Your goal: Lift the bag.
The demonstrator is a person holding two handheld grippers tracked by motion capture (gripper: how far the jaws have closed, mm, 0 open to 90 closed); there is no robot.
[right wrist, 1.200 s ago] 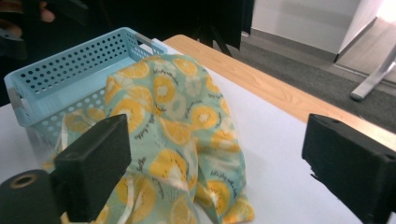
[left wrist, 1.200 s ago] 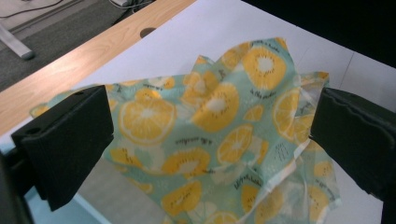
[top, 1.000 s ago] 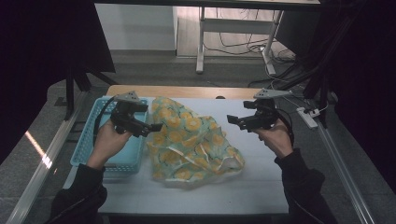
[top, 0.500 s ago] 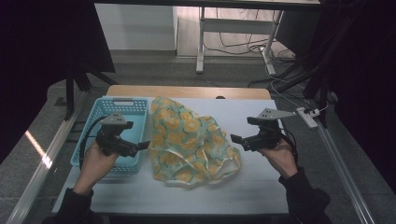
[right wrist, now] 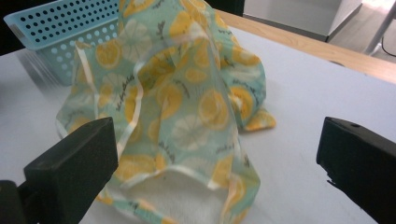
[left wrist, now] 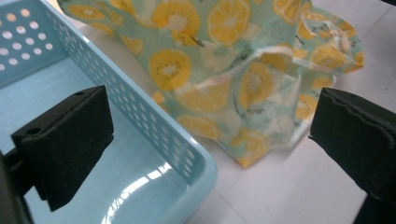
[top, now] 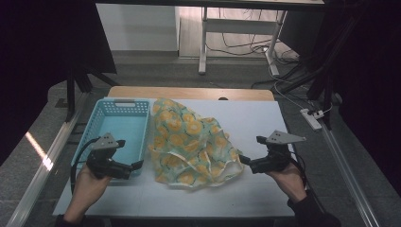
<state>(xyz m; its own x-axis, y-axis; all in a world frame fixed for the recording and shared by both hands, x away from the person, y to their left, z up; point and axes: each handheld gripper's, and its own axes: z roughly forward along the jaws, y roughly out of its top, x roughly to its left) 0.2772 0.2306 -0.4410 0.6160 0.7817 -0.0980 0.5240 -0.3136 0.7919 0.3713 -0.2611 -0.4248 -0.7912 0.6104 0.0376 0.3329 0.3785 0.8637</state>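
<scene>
Beside the lemon-print cloth bag [top: 191, 144], touching its left edge, stands a light blue perforated basket [top: 106, 124]; the part of its floor that the left gripper view shows is bare. The bag itself lies crumpled on the white table [top: 265, 123], rumpled up into a hump in the right gripper view, its mouth gaping toward that gripper with pale lining visible inside.

Compared with half a second ago, both grippers have drawn back toward the person, away from the bag. The left gripper [top: 133, 168] now hangs over the basket's near right corner, jaws spread wide and empty. The right gripper [top: 244, 162] sits just off the bag's near right corner, jaws likewise spread apart with nothing between them. The bag lies as it did.

The bag's long axis runs from the basket's far right corner diagonally toward the right gripper, open end nearest that gripper.
</scene>
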